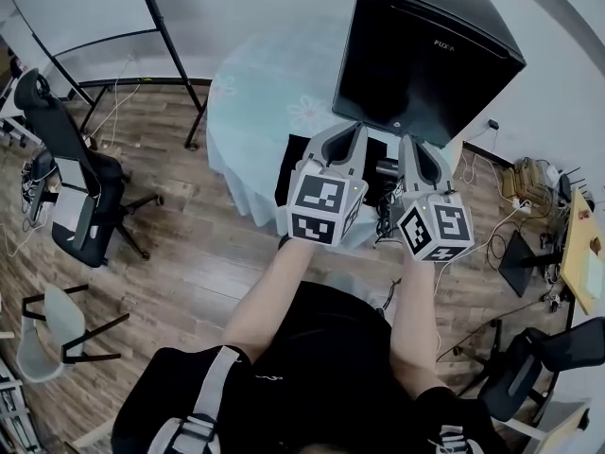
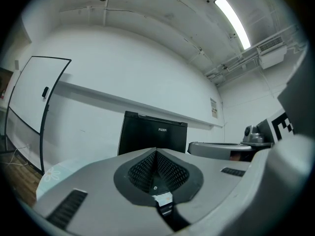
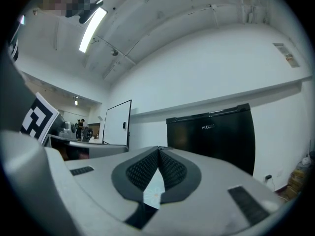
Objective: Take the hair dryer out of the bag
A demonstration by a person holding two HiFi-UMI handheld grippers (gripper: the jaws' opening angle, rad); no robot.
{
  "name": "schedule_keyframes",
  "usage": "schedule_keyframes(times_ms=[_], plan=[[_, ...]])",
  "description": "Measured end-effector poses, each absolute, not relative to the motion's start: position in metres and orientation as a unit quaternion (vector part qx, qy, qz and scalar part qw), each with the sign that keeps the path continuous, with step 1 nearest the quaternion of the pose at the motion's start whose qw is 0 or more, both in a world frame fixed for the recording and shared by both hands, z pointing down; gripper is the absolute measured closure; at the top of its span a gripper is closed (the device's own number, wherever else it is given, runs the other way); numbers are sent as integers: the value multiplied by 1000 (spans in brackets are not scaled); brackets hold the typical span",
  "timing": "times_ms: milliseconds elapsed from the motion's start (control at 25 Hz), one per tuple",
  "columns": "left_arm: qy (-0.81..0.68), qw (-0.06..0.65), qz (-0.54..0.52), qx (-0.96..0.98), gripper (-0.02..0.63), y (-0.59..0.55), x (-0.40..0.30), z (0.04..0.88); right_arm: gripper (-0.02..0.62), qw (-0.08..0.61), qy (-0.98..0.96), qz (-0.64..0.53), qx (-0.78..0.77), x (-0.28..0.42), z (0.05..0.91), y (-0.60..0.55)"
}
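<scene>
In the head view a black bag (image 1: 291,164) lies on the round table (image 1: 250,112) with a pale blue cloth, mostly hidden under my two grippers. A dark item (image 1: 387,168) shows between them; I cannot tell if it is the hair dryer. My left gripper (image 1: 357,130) and right gripper (image 1: 408,142) hover side by side above the bag, pointing level toward the wall. In the left gripper view the left gripper (image 2: 156,152) has its pads pressed together with nothing between them. The right gripper (image 3: 158,149) is likewise shut and empty in its own view.
A black mini fridge (image 1: 425,55) stands behind the table against the wall. A black office chair (image 1: 80,192) and a whiteboard stand (image 1: 142,36) are at the left. Cables and power strips (image 1: 529,183) lie on the wooden floor at the right, by another chair (image 1: 529,367).
</scene>
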State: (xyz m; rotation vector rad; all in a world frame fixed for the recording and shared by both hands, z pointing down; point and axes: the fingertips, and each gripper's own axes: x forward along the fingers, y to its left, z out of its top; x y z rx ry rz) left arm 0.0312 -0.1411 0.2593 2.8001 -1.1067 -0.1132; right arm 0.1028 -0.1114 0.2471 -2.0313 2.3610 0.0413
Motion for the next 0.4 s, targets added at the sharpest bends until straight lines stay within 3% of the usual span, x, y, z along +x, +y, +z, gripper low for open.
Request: schedule_keyframes(times_ms=[400], plan=[[-374,77,-26,924,600,-146,27,274,595,4,760,3,-650,102,259,-114]])
